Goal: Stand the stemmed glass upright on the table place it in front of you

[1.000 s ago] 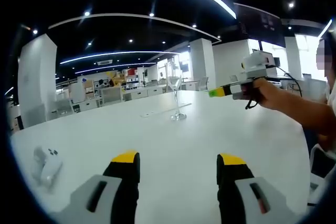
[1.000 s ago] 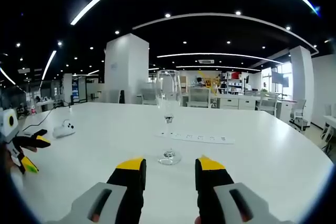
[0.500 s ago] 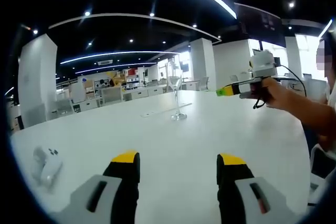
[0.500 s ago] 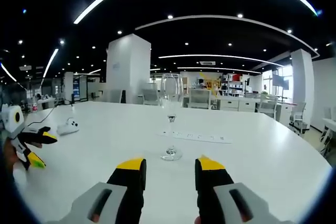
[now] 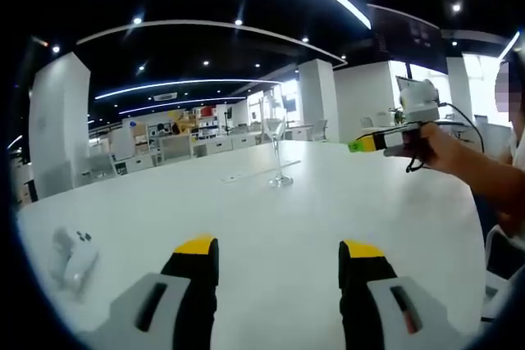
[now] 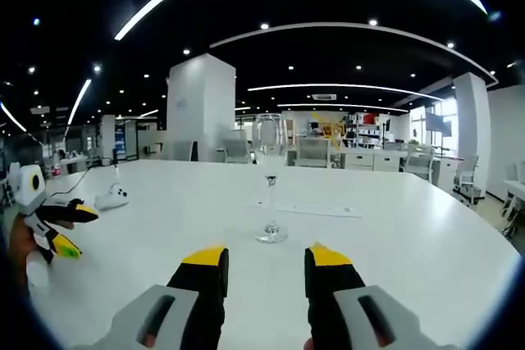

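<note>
Your right gripper (image 6: 267,258) has backed off since a second ago: in the right gripper view the stemmed glass (image 6: 269,176) now sits farther beyond the jaw tips. White table (image 5: 328,202): glass upright on its foot, stem vertical, dead ahead of the right jaws and clear of them; those jaws stand narrowly apart, empty. Left gripper (image 5: 279,249) is well off, jaws wide, empty. Right is nearer. Judgement: placement looks done.

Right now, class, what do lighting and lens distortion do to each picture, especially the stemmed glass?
Left gripper view: ceiling lights bend into arcs; the stemmed glass is small and pale against the bright table. Right gripper view: same curved lights, glass nearer and clearer, background showing through its bowl.
</note>
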Motion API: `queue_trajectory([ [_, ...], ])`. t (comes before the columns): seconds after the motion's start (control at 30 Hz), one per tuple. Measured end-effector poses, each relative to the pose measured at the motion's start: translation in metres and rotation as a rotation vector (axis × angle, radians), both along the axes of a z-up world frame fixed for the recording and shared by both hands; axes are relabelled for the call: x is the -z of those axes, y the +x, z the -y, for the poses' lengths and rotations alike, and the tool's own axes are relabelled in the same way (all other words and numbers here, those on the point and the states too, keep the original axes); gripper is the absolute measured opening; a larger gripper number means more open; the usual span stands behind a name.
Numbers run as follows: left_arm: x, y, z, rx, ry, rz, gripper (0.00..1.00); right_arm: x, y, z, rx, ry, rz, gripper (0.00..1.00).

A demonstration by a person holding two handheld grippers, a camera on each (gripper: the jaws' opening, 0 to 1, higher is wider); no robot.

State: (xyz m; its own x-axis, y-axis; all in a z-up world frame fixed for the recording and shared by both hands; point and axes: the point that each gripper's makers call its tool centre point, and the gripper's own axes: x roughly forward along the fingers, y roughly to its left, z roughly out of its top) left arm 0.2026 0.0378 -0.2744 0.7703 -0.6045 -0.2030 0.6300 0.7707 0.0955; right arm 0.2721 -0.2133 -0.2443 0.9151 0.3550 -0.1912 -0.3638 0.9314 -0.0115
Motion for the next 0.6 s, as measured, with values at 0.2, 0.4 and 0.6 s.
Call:
queue_trajectory([
  [0.2,0.000,0.000,0.000,-0.003,-0.001,-0.001,0.59,-0.004,-0.006,0.003,0.004,-0.006,0.012,0.40],
  [0.4,0.001,0.001,0.000,-0.002,0.000,-0.001,0.59,-0.003,-0.009,0.003,0.002,-0.013,0.012,0.40],
  [0.6,0.001,0.001,0.000,-0.005,0.001,-0.001,0.59,-0.001,-0.013,0.002,0.002,-0.010,0.009,0.40],
])
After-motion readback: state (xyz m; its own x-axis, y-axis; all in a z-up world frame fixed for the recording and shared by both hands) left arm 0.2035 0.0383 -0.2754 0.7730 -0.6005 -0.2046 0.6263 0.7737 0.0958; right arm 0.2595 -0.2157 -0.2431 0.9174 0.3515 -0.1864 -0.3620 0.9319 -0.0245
